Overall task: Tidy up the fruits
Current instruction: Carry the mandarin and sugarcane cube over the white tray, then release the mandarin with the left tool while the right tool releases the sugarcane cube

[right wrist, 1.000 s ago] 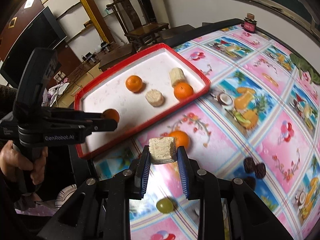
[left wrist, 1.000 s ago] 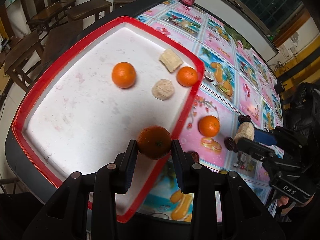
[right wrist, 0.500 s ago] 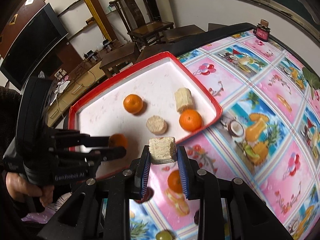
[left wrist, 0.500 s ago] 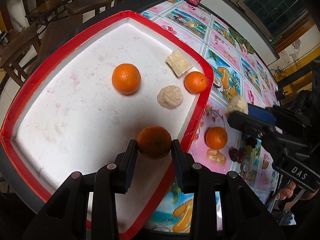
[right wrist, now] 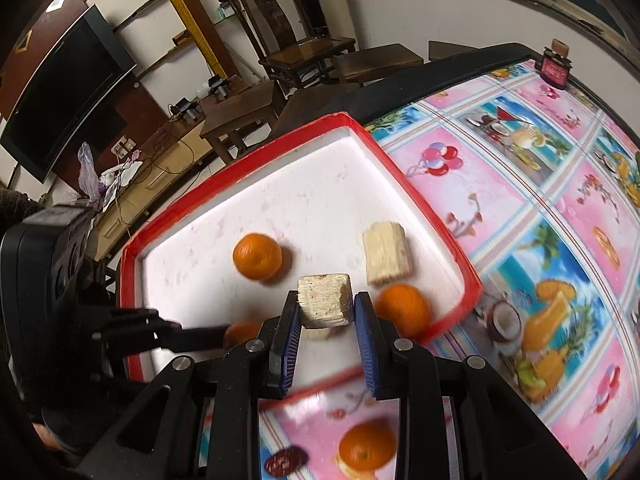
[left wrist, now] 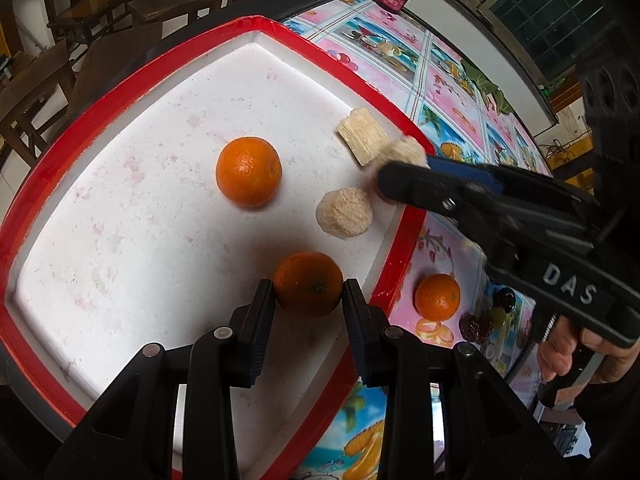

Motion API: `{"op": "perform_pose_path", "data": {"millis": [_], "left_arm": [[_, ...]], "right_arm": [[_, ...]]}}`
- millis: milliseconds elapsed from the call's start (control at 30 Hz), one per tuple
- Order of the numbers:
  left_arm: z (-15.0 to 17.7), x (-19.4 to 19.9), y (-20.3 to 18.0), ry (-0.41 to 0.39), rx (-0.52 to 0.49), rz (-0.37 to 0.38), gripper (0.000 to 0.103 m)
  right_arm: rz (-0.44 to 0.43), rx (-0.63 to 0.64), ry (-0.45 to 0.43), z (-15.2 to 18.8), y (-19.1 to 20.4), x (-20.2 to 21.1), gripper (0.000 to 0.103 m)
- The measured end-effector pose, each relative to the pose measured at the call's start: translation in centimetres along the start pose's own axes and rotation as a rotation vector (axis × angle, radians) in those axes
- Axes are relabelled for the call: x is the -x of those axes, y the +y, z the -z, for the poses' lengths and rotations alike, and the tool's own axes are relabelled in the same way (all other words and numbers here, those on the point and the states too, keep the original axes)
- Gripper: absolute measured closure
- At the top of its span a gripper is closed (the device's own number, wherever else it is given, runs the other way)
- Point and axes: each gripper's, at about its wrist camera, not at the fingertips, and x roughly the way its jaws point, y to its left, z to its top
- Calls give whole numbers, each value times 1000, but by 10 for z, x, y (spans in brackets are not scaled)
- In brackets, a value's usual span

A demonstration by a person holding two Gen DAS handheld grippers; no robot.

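The left gripper (left wrist: 308,292) is closed on a dark orange (left wrist: 308,283) and holds it above the white floor of the red-rimmed tray (left wrist: 132,80), near the tray's rim on the cloth side; a second ago this orange hung over that rim itself. The right gripper (right wrist: 326,308) is clamped on a pale cut chunk (right wrist: 325,300), and since a second ago it has travelled from over the cloth to above the tray, near the tray's corner. Inside the tray lie two oranges, one in the middle (left wrist: 248,171) and one near that corner (right wrist: 403,309), and two pale chunks, one rounded (left wrist: 344,212) and one blocky (left wrist: 362,135). Outside the tray, beside its rim, one more orange (left wrist: 437,297) rests on the tablecloth (right wrist: 520,184), which is pink and blue with printed fruit pictures. Behind the tray stand wooden chairs (right wrist: 308,52) and a dark screen (right wrist: 64,100). A small jar (right wrist: 554,65) stands at the cloth's far edge.
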Motion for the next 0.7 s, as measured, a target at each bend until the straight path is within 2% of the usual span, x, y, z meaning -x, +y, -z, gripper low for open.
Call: {"op": "perform_pose_path", "data": {"millis": [267, 700], "left_arm": [[-3, -2, 1, -5, -2, 22, 70], [-4, -1, 4, -5, 3, 31, 71]], "right_arm": [[-6, -3, 21, -14, -3, -21, 76], [-9, 6, 40, -17, -4, -36, 76]]}}
